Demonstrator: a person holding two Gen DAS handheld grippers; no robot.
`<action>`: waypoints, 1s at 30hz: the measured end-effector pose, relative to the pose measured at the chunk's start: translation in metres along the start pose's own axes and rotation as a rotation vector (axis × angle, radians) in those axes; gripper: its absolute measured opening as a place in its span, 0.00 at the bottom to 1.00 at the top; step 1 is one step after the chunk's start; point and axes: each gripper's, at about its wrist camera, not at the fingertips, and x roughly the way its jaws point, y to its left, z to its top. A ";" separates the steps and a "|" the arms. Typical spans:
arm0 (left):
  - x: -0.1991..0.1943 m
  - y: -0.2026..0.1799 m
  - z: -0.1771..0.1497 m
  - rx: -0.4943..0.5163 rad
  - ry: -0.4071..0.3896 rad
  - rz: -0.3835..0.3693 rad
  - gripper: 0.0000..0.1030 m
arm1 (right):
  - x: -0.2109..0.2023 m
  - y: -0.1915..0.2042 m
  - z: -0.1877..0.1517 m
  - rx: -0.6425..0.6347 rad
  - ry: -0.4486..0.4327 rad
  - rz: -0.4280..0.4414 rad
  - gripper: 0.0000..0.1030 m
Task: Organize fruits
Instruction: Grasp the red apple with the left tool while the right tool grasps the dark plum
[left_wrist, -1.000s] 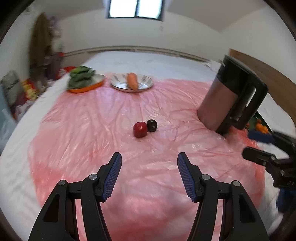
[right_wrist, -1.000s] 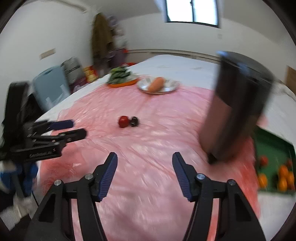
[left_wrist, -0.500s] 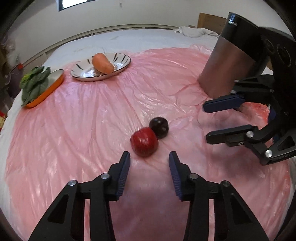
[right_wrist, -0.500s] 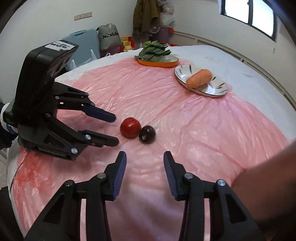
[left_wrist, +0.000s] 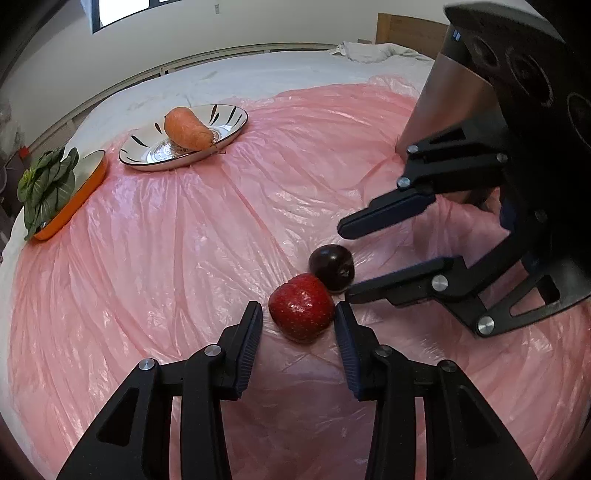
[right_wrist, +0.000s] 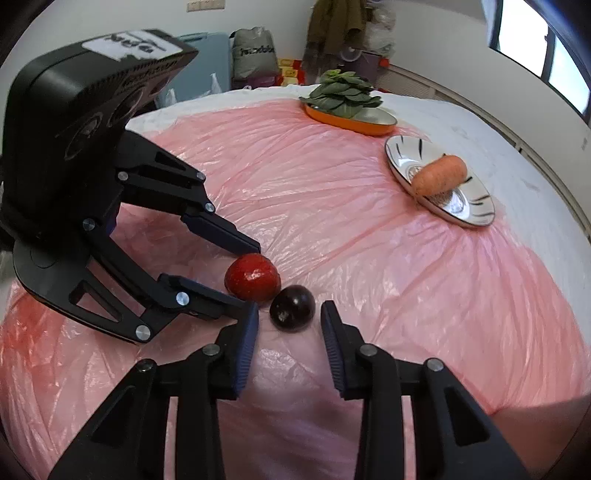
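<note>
On a pink plastic sheet (left_wrist: 166, 258) spread over a bed, a red apple (left_wrist: 301, 312) and a dark plum (left_wrist: 331, 267) lie touching each other. The left gripper (left_wrist: 298, 321) has its jaws narrowed around the apple, which sits between the blue pads with a thin gap visible at each side, so it is bracketed but not yet pressed; the right gripper (right_wrist: 286, 319) has just been closing, its jaws flanking the plum with clear gaps on both sides. Farther back, a carrot (left_wrist: 186, 129) rests on a striped plate (left_wrist: 229, 114) beside an orange dish (left_wrist: 70, 206) of leafy greens (left_wrist: 46, 184), and a tall dark container (left_wrist: 443, 99) stands at the sheet's edge.
</note>
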 end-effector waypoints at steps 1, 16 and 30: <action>0.001 0.001 0.000 0.001 0.002 -0.004 0.34 | 0.001 0.000 0.001 -0.008 0.004 -0.001 0.62; 0.010 0.001 0.002 0.065 0.021 -0.026 0.31 | 0.019 -0.012 -0.004 0.017 0.039 0.079 0.45; -0.004 0.004 0.002 -0.002 -0.035 0.017 0.31 | -0.007 -0.014 -0.013 0.123 -0.052 0.045 0.44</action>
